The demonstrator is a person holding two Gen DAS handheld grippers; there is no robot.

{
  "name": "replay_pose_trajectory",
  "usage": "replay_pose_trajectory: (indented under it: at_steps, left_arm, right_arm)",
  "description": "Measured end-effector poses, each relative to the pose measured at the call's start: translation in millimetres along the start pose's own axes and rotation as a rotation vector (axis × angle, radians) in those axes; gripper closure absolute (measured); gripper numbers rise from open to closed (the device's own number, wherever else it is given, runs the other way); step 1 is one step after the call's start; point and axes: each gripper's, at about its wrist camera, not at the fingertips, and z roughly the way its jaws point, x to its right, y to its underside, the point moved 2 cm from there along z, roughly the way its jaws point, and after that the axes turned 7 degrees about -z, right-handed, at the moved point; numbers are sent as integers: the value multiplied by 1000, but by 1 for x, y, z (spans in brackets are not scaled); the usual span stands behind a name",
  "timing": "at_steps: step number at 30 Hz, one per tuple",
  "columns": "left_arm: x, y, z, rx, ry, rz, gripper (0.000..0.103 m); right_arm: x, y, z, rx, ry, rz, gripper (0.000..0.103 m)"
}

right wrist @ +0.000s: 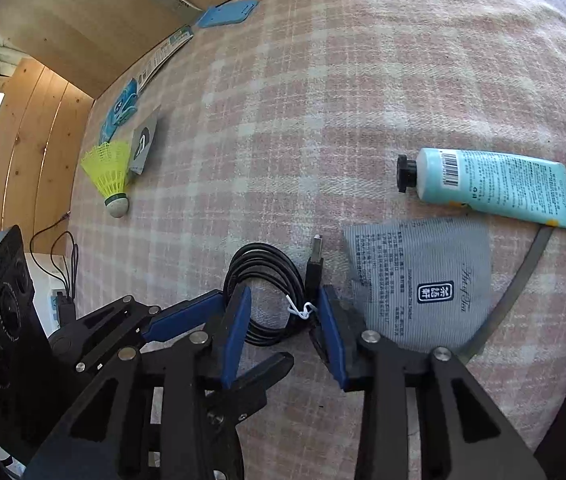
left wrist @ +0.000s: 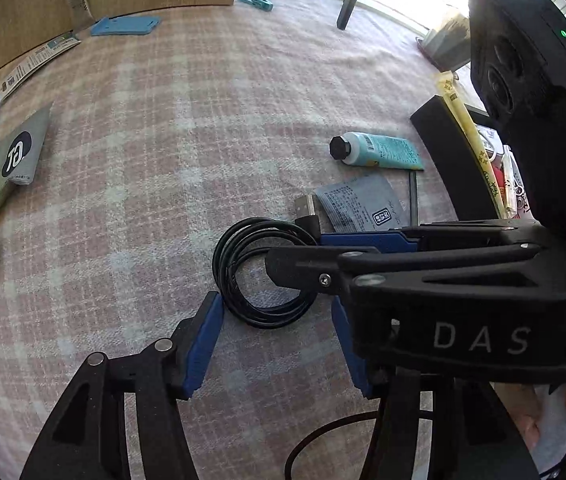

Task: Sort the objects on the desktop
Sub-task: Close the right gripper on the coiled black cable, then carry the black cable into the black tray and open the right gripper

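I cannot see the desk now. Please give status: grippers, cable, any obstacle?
Left gripper open, astride coiled USB cable. Right gripper around the coil, grip unconfirmed. Grey tea sachet touches right finger; hand cream tube apart.

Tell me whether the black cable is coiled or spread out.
Coiled. The cable lies in tight round loops on the cloth, bound by a white twist tie.

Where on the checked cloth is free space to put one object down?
The wide middle of the pink checked cloth is bare, between the yellow shuttlecock and the pale blue tube. It is crowded around the coiled black cable and grey sachet.
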Motion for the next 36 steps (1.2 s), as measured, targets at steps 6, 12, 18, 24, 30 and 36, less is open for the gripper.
replay_pose_trajectory:
  at_steps: [6, 12, 18, 24, 30, 36]
  left_arm:
    - [6, -2, -7, -3, 58, -20, 50]
    - [33, -12, -19, 14, 83, 21, 50]
    - [74, -25, -23, 17, 118, 79, 50]
    - [130, -34, -25, 16, 151, 178, 50]
    - [194, -44, -16, -16, 215, 270, 50]
    - [255, -49, -6, -24, 239, 359, 50]
  right_arm:
    - [5, 4, -13, 32, -13, 16, 68]
    - [9, 6, -50, 106, 18, 5, 68]
    - [29, 12, -94, 189, 34, 47, 68]
    - [66, 25, -137, 261, 77, 111, 68]
    - [113, 45, -179, 315, 125, 199, 68]
    - [157, 67, -214, 364, 164, 301, 68]
